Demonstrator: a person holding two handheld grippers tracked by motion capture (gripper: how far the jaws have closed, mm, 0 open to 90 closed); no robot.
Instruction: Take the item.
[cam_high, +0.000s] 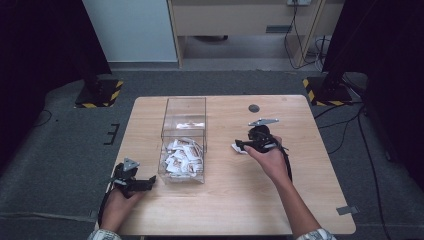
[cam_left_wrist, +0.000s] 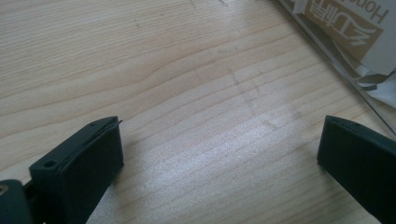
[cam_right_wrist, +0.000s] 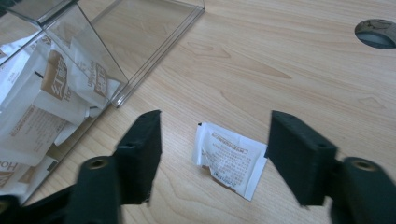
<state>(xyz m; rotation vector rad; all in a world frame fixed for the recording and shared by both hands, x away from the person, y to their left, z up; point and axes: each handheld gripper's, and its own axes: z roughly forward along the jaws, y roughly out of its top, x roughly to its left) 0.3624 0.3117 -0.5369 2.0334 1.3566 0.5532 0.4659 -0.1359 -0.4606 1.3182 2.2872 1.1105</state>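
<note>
While the left gripper (cam_high: 149, 182) waits wide apart beside the clear box (cam_high: 183, 112), the right gripper (cam_right_wrist: 212, 154) straddles a lone sachet (cam_right_wrist: 229, 158). Its jaws stand wide, the packet lying flat between them.

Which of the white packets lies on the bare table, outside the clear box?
The single packet between the open jaws of the right hand-held gripper. It lies flat on the table; all other packets are piled inside the clear box.

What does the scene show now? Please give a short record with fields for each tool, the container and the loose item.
left tool: open, over bare wooden table, near the box corner
right tool: open, jaws either side of the loose sachet
loose sachet: white, printed, flat on the table, outside the box
clear plastic box: two compartments, near one holds many sachets, far one looks almost empty
</note>
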